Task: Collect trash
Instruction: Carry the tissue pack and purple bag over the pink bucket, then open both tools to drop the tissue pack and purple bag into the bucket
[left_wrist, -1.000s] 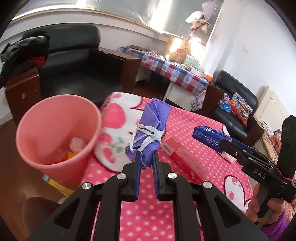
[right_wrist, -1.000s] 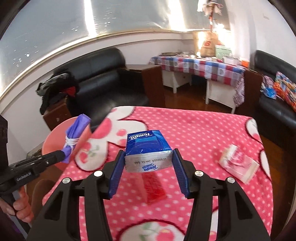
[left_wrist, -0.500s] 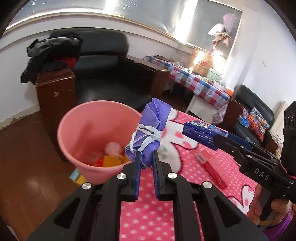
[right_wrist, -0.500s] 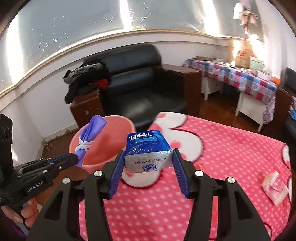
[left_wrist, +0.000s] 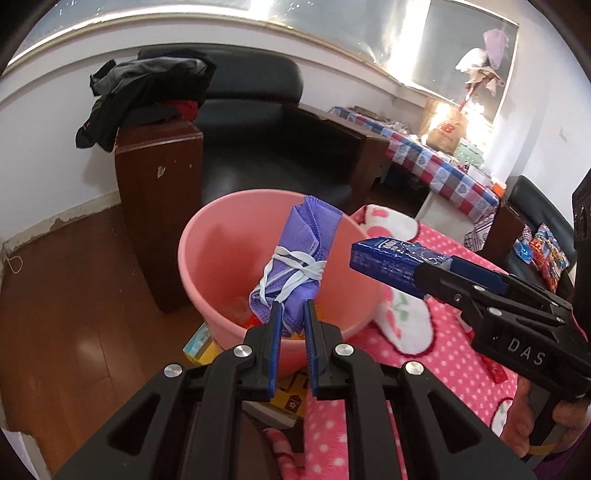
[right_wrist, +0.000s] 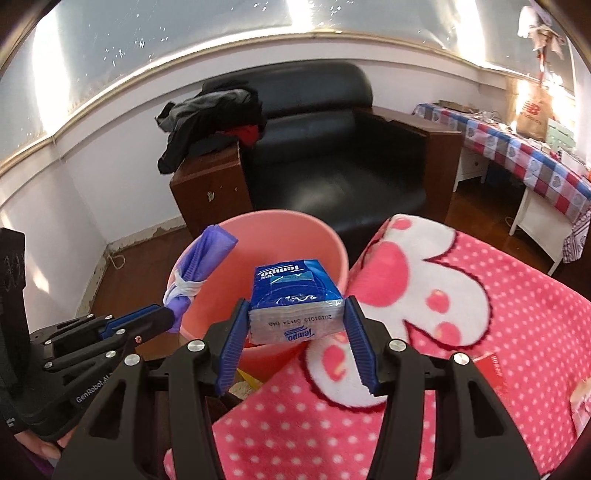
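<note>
"Tempo" is printed in white on the top face and again on the end face of the blue tissue pack (right_wrist: 295, 301), which is clamped between the fingers of the right gripper (right_wrist: 294, 341); the lettering is seen upside down. A code, "20191013 04:34 64A" as far as can be made out, is stamped above the lower logo. "DAS" is marked in white on the right gripper's body in the left wrist view. "GenRobot.AI" is read on the body of the left gripper (right_wrist: 168, 317). An "NB" logo with "new balance" is shown on a brown paper bag (left_wrist: 445, 127).
</note>
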